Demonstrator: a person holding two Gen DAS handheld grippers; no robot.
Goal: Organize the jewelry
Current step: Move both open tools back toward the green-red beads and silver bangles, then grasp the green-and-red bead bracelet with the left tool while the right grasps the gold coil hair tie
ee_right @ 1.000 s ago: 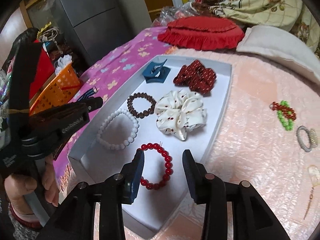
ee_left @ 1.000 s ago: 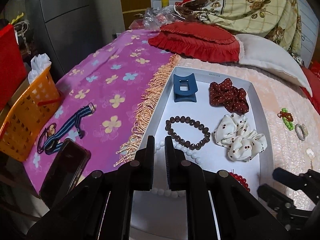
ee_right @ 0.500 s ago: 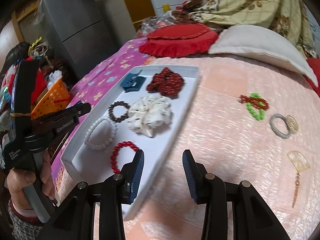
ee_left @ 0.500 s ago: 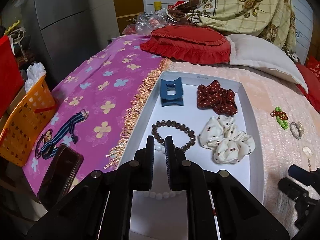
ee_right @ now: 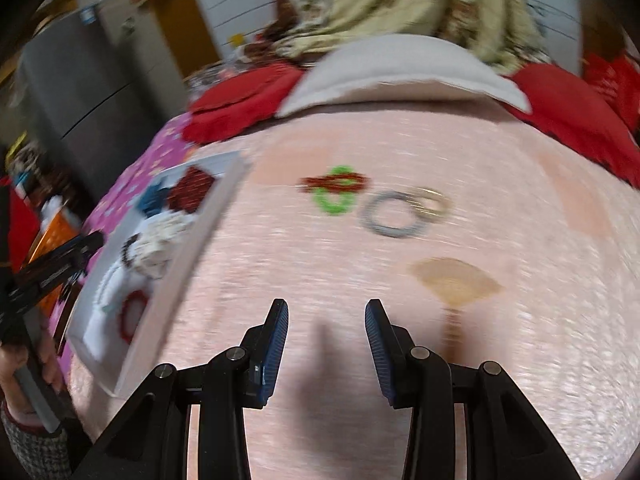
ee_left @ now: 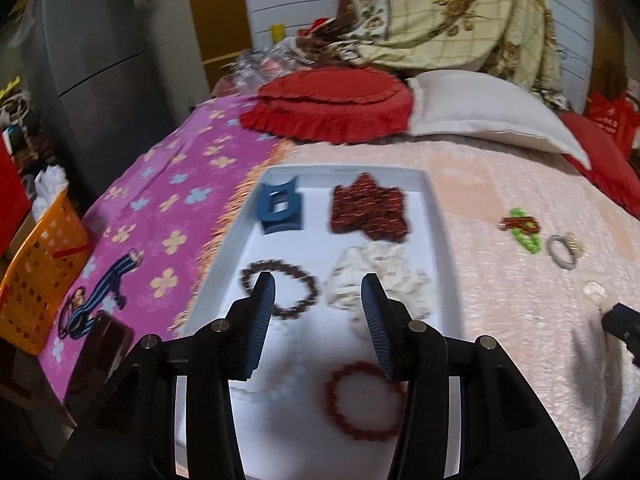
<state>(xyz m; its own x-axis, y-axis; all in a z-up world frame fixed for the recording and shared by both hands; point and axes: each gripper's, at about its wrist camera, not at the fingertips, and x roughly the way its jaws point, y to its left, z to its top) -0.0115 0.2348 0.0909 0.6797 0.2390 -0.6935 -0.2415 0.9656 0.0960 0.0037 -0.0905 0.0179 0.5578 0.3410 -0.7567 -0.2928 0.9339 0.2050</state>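
Right gripper [ee_right: 326, 344] spread wide, empty, over pink bedspread [ee_right: 280, 264]; left gripper [ee_left: 318, 320] equally wide, empty, above white tray [ee_left: 434, 216]. Loose pieces ahead: fan-shaped hairpin [ee_right: 454, 284] at 1 o'clock, grey ring [ee_right: 394, 216] and green-red bracelet [ee_right: 336, 190] at 12. Probably light, thin, flat on soft fabric; best pinched by stem or across rim. Tray at 9 o'clock already filled with bracelets, scrunchies. Nothing blocking.

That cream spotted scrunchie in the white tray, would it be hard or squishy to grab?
Probably squishy: the cream scrunchie is bunched, ruffled fabric, so it should squash between the fingers. Likely light, and lying slumped on the white tray, unlikely to roll.
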